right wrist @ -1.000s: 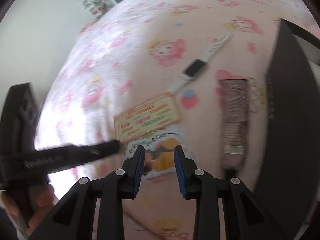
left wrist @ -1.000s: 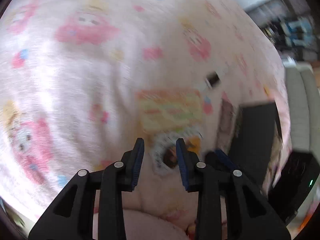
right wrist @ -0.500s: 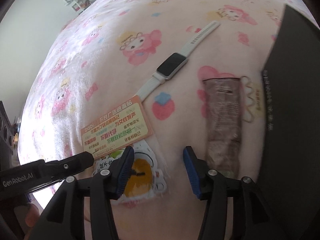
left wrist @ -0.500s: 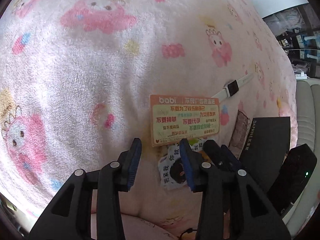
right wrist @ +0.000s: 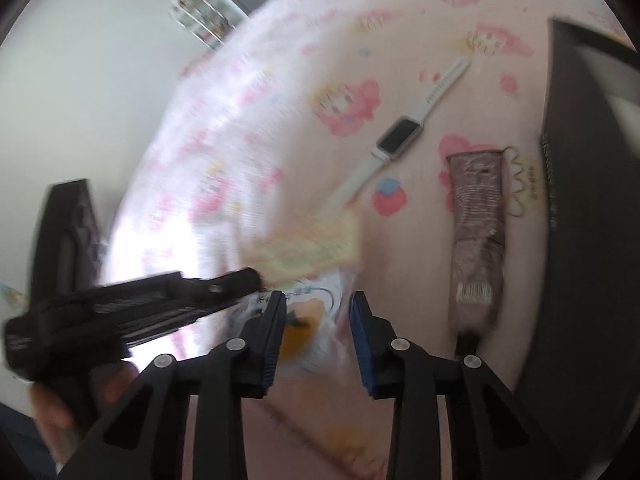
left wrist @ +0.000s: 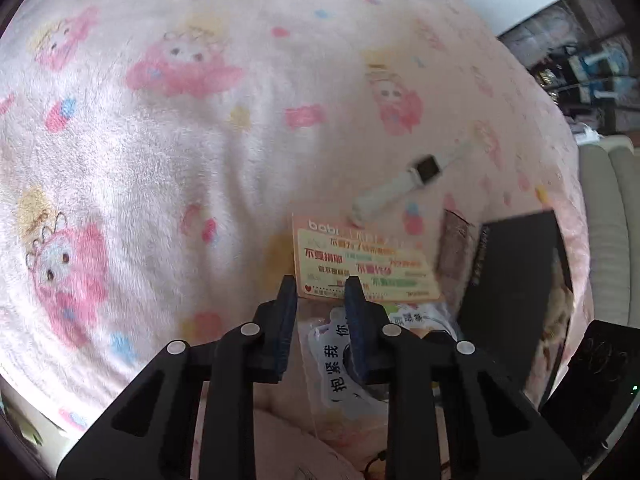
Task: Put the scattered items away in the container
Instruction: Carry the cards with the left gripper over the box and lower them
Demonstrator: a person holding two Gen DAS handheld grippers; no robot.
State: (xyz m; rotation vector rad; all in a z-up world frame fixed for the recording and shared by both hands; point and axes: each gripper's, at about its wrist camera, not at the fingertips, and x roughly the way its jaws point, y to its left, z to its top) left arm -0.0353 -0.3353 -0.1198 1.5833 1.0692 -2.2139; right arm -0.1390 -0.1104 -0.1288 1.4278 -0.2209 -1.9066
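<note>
On the pink cartoon blanket lies an orange printed card, blurred in the right wrist view. My left gripper straddles the card's near edge with its jaws closing; a gap still shows between the pads. From the right wrist view, the left gripper reaches the card's corner. A white sticker pack lies just below the card. My right gripper hangs over the sticker pack, jaws closing, pads clear of it. The black box stands at the right.
A white smartwatch lies beyond the card. A brown pouch rests against the black box. A beige sofa borders the blanket at right. A hand holds the left gripper at lower left.
Both pairs of jaws have narrowed since half a second ago. The right wrist view has swung and blurred, and the left gripper's tip now sits against the card's corner.
</note>
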